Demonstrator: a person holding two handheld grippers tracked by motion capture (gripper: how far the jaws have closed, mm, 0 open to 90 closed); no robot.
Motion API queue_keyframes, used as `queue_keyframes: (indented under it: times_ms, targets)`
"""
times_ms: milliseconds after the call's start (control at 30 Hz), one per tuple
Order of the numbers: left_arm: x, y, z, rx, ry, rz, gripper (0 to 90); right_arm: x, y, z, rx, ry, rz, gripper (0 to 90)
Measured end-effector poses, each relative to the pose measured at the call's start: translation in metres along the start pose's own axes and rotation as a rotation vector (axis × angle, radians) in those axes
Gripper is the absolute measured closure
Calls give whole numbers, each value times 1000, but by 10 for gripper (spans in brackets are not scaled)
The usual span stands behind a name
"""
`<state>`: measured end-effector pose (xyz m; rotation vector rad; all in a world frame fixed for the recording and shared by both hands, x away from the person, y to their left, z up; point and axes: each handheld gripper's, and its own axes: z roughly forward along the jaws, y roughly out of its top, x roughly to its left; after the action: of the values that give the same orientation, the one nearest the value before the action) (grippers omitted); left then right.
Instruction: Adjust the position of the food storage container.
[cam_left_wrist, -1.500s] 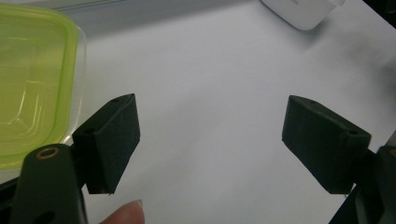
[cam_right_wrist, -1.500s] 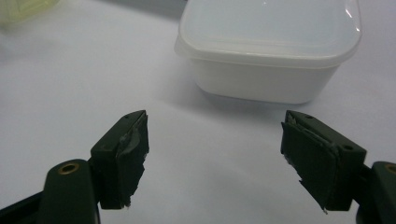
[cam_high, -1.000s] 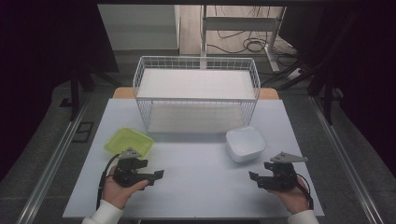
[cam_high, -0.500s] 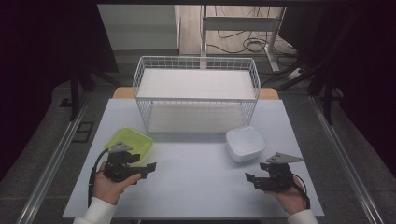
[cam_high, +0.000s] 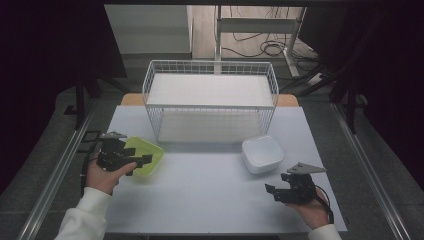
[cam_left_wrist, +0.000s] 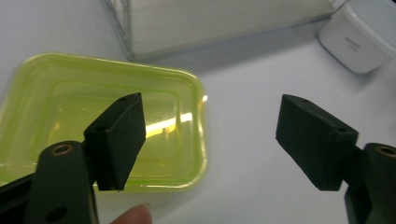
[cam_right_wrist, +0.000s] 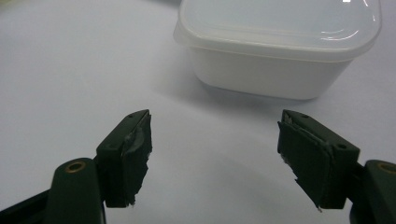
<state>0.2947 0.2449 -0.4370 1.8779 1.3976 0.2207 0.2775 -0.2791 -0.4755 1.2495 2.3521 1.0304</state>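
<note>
On the pale white table (cam_high: 210, 200), the right gripper (cam_high: 280, 192) sits nearest, jaws spread wide and holding nothing, just short of the white lidded container (cam_high: 263, 153). The left gripper (cam_high: 137, 162), also wide open, hovers over the near edge of the lime-green tray (cam_high: 150, 150). Beyond stands a white wire basket (cam_high: 210, 100); behind it, dark grey floor with loose cables (cam_high: 265, 47).

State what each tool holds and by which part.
Nothing is held. The left tool is open, one jaw over the yellow-green container. The right tool is open, short of the white container.
</note>
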Motion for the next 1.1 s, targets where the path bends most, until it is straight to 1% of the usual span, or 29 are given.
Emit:
queue_keyframes:
  times_ms: [67, 233, 300, 467, 567, 700, 733, 767, 833, 900, 933, 967, 1033, 1067, 1100]
  targets:
    - [8, 3, -1, 1, 17, -9, 266, 1, 0, 1, 0, 0, -4, 261]
    - [32, 10, 1, 20, 56, -23, 301, 0, -1, 3, 13, -9, -14, 261]
    - [41, 12, 1, 29, 74, -40, 313, -1, -1, 3, 19, -12, -11, 261]
    - [56, 17, 1, 37, 113, -44, 340, 0, -2, 3, 18, -12, -19, 261]
    - [66, 20, 3, 46, 130, -56, 359, 0, -1, 4, 19, -13, -22, 261]
    - [82, 22, 9, 70, 149, -76, 396, -2, -1, 4, 24, -15, -18, 261]
    - [82, 22, 9, 70, 149, -76, 410, -2, -1, 4, 24, -15, -18, 261]
    - [87, 22, 11, 80, 156, -81, 410, -2, -1, 5, 25, -15, -18, 261]
    - [95, 22, 14, 94, 159, -93, 453, -3, -1, 6, 28, -15, -22, 261]
    - [102, 22, 16, 96, 160, -105, 490, -4, -1, 6, 30, -16, -21, 261]
    - [107, 22, 17, 95, 160, -113, 540, -4, -1, 7, 29, -15, -25, 261]
    - [111, 22, 18, 93, 157, -116, 567, -4, -1, 7, 30, -15, -25, 261]
    - [117, 22, 20, 102, 162, -108, 657, -4, -1, 7, 32, -17, -28, 261]
    - [119, 23, 22, 115, 174, -99, 697, -4, -1, 7, 32, -17, -28, 261]
    - [120, 24, 25, 135, 196, -80, 736, -4, -1, 7, 32, -17, -29, 261]
